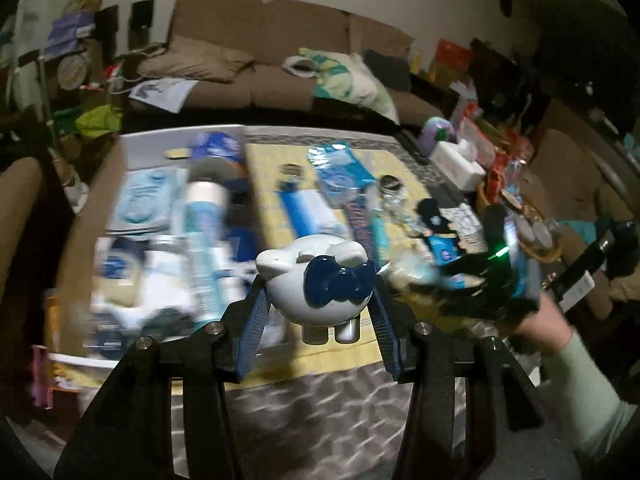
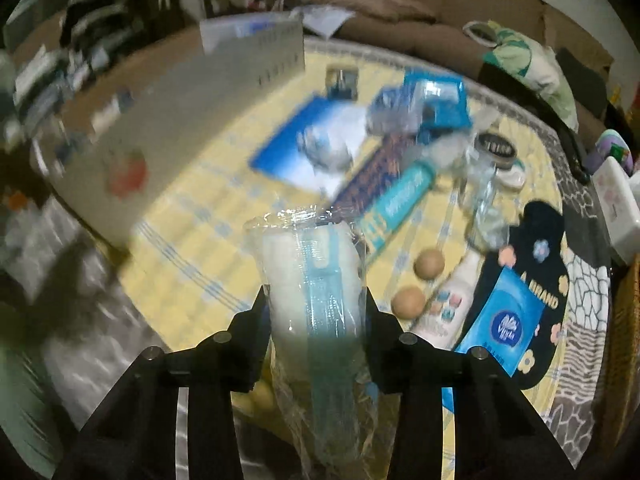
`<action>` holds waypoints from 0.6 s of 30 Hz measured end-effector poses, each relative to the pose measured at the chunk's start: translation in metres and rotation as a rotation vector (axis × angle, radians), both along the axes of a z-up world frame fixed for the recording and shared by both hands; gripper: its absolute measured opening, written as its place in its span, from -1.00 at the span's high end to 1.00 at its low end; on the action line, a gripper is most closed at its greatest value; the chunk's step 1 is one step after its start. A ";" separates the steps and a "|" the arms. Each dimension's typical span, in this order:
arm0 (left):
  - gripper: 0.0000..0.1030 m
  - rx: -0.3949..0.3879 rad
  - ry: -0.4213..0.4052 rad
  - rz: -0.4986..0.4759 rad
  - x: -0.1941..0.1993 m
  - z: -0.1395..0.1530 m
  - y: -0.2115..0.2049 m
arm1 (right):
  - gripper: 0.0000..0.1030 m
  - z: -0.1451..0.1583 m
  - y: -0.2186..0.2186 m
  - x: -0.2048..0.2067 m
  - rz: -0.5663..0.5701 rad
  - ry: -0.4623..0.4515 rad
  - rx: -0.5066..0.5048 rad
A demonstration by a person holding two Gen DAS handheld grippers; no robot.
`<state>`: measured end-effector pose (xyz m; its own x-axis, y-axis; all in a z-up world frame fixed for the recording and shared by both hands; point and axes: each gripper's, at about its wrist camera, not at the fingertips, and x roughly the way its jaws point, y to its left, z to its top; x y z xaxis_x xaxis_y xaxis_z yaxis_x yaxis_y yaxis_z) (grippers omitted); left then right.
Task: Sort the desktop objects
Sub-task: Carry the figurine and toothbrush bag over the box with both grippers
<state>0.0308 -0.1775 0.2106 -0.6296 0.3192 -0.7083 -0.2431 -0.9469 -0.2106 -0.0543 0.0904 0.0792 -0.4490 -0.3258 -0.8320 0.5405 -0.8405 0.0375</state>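
Between left claw (image 1: 318, 292) fingers we grip a glossy white ceramic pig with navy bow (image 1: 316, 280): hard, slippery, breakable. Right claw (image 2: 316, 308) clamps a soft, crinkly clear-plastic-wrapped packet (image 2: 312, 272).

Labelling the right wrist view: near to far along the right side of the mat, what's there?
Blue tissue pack → two round wooden balls → clear glass jar → round black-lidded tin → blue plastic-wrapped package.
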 end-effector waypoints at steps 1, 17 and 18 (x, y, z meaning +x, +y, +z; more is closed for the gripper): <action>0.10 -0.041 0.000 0.021 0.002 0.008 -0.018 | 0.19 0.011 -0.002 0.000 -0.002 0.001 -0.036; 0.10 -0.071 -0.065 0.172 -0.015 -0.004 -0.151 | 0.19 0.105 -0.203 -0.034 0.173 -0.165 -0.324; 0.10 -0.066 -0.065 0.174 -0.017 -0.006 -0.152 | 0.19 0.095 -0.217 -0.042 0.145 -0.212 -0.365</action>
